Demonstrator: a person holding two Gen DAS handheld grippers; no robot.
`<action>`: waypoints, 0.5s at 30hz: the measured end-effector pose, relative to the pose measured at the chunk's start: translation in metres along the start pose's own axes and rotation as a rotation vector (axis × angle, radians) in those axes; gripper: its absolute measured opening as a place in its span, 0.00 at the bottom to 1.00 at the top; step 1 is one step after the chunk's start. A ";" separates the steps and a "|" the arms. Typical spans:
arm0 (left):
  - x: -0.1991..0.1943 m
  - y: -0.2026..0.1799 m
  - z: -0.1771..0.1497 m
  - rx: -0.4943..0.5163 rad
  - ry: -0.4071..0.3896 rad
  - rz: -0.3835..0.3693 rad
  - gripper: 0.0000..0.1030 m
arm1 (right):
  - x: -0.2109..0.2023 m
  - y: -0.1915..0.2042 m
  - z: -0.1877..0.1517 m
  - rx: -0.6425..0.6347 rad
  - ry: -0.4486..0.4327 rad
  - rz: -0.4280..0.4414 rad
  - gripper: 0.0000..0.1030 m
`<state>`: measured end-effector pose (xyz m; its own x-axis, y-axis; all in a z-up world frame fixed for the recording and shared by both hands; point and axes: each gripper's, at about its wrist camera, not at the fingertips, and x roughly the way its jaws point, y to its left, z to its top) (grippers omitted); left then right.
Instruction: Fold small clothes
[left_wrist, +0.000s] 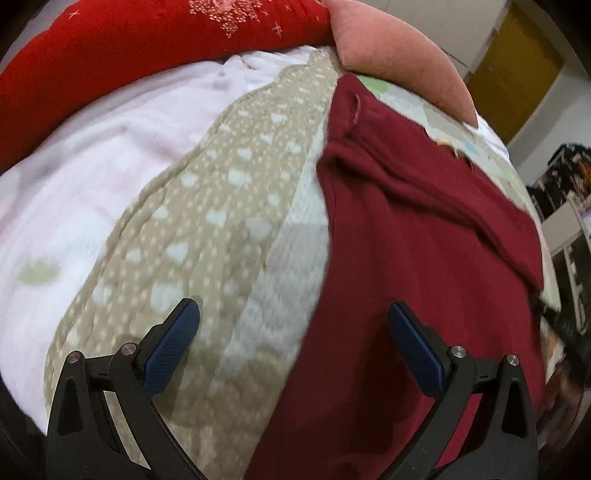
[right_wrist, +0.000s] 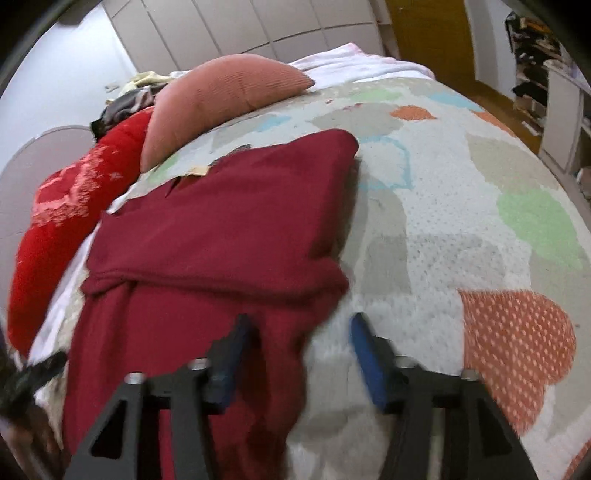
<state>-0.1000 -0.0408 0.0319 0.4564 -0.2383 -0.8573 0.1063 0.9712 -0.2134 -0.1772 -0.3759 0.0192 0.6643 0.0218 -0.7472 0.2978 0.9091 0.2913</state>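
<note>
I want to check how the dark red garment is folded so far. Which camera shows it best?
The right wrist view: the dark red garment lies almost whole on the bedspread, its folded-over band visible. The left wrist view shows only its left part, cropped and blurred.

Pink cushion (right_wrist: 221, 96) beside red pillow (right_wrist: 62, 221) (possibly embroidered), patterned bedspread (right_wrist: 461, 206).

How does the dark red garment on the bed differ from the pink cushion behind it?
The dark red garment lies flat and partly folded on the patterned bedspread; the pink cushion is plump and raised. The garment is deep maroon, the cushion pale salmon pink. The garment lies close to the camera, partly between the open fingers of the right gripper; the cushion lies further back. Both rest on the bed.
</note>
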 end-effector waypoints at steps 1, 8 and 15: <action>-0.001 -0.002 -0.004 0.014 0.004 0.008 0.99 | -0.002 0.001 0.001 -0.018 -0.006 -0.011 0.13; -0.011 0.000 -0.027 0.046 0.002 0.034 0.99 | -0.005 -0.007 0.004 -0.081 -0.045 -0.243 0.00; -0.021 0.004 -0.041 0.069 -0.003 0.032 0.99 | -0.058 -0.018 -0.027 0.010 -0.011 0.074 0.45</action>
<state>-0.1459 -0.0321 0.0301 0.4636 -0.2069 -0.8615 0.1520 0.9765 -0.1527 -0.2392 -0.3825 0.0411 0.6924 0.0844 -0.7166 0.2541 0.9010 0.3517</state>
